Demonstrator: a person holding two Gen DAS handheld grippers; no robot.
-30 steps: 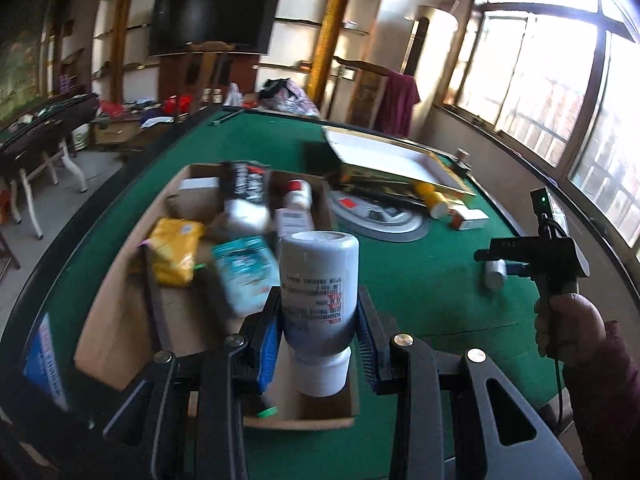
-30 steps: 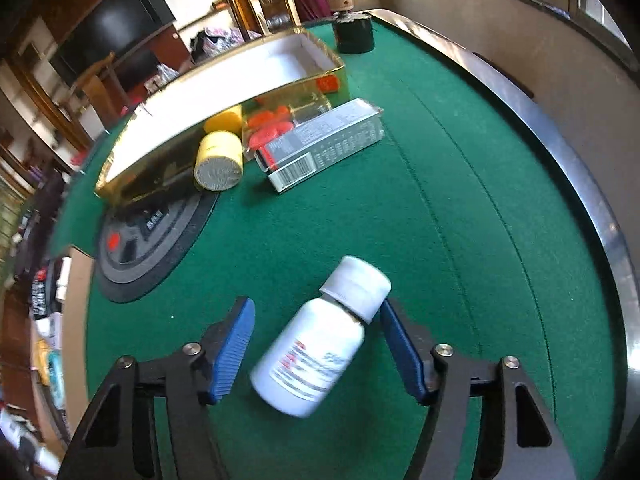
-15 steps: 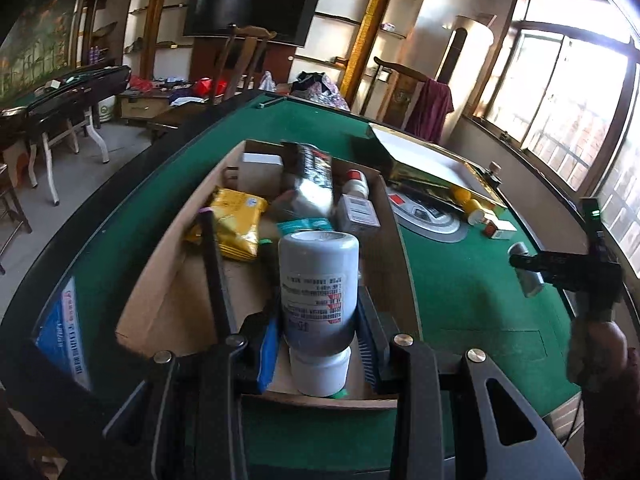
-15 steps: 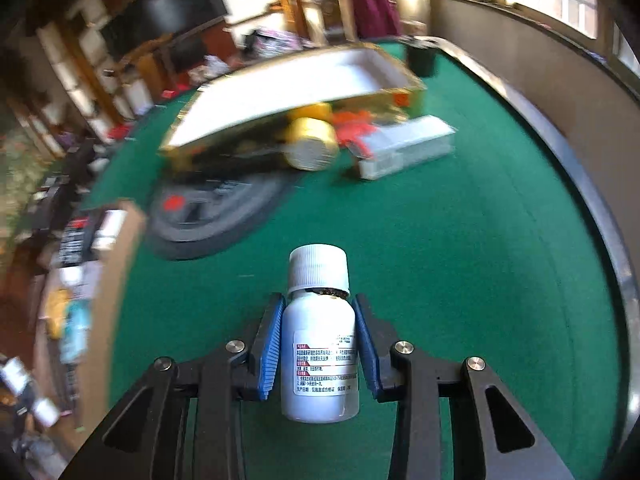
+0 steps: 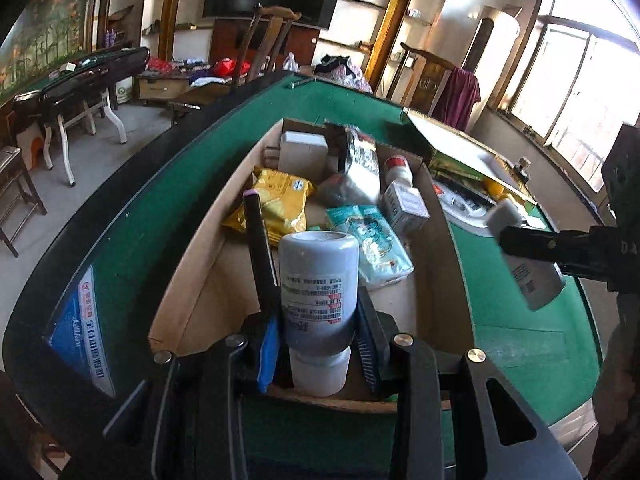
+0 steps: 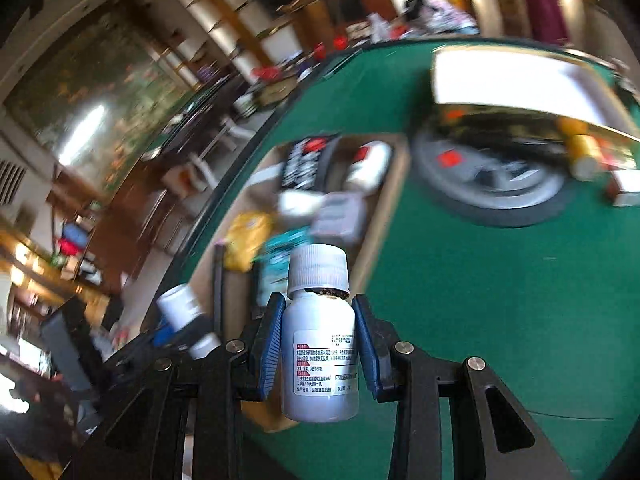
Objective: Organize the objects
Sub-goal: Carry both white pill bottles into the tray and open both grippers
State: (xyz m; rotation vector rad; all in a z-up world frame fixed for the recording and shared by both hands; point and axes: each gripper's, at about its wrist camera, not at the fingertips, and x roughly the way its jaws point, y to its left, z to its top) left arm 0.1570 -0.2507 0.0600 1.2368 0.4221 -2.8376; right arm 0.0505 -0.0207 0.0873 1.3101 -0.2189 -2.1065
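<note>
- Between the left gripper (image 5: pixel 318 344) pads sits a white bottle (image 5: pixel 318 292), clamped cap-down, base pointing to 12 o'clock.
- Just beyond it lies the cardboard box (image 5: pixel 200 264), holding a yellow packet (image 5: pixel 280 200) and a teal pouch (image 5: pixel 372 240).
- At 3 o'clock, over the green table (image 6: pixel 480 300), the right gripper (image 6: pixel 319 344) clasps a second bottle (image 6: pixel 319 360), cap at 12 o'clock.

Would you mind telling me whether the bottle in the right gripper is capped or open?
Capped. In the right wrist view, the white bottle between the right gripper's fingers carries its ribbed white cap on the neck.
</note>
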